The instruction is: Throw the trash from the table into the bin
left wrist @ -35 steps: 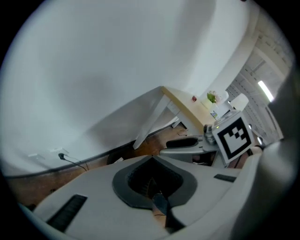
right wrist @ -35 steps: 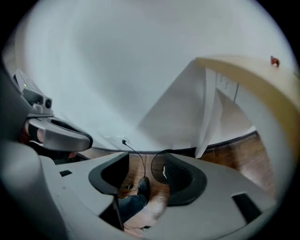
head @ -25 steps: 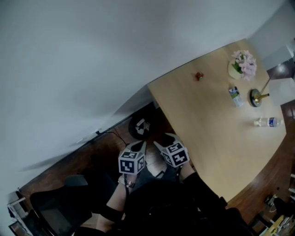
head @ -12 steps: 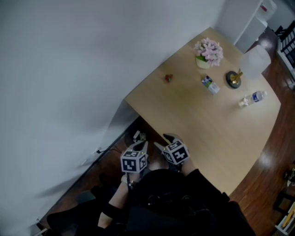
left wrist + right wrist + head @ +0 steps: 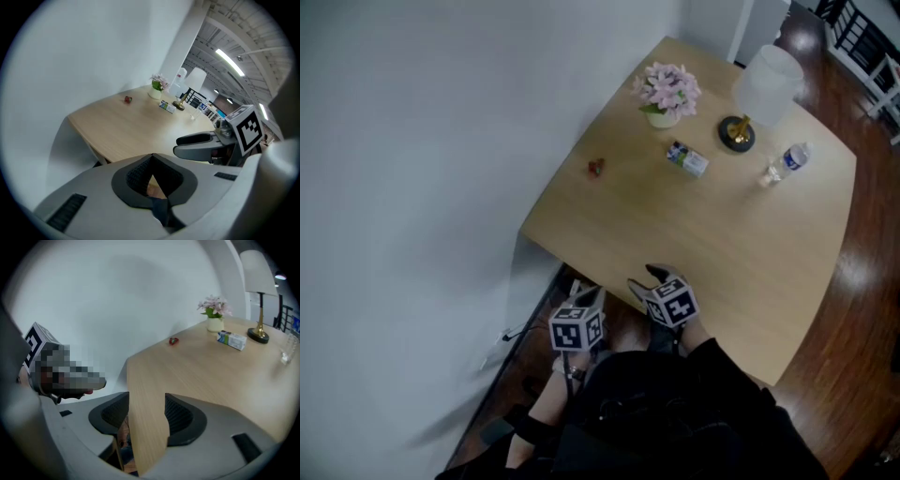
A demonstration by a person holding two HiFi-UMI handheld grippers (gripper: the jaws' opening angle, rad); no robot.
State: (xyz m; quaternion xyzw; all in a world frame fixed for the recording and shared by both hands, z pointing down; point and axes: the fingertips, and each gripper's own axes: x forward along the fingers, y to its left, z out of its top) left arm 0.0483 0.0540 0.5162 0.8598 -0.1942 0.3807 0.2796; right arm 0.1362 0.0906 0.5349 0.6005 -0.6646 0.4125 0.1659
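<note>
Head view dim, soft; gripper views fisheye, black corners; ceiling strip lights (image 5: 228, 61) glare.

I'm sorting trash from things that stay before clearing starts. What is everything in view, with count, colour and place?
table: one, light wood, against the wall
wall: one, white, left of the table
floor: dark wood, around the table
flower pot: one, pink flowers in a pale pot, far end near the wall
small red item: one, red, by the wall-side edge; too small to identify
carton: one, white with green and blue, lying between flower pot and lamp
lamp: one, white shade, brass base, far end
water bottle: one, clear, lying right of the lamp
left gripper: grey, shut, empty, by the near edge
right gripper: grey, open, empty, over the near edge
person's clothing: black, bottom of head view
</note>
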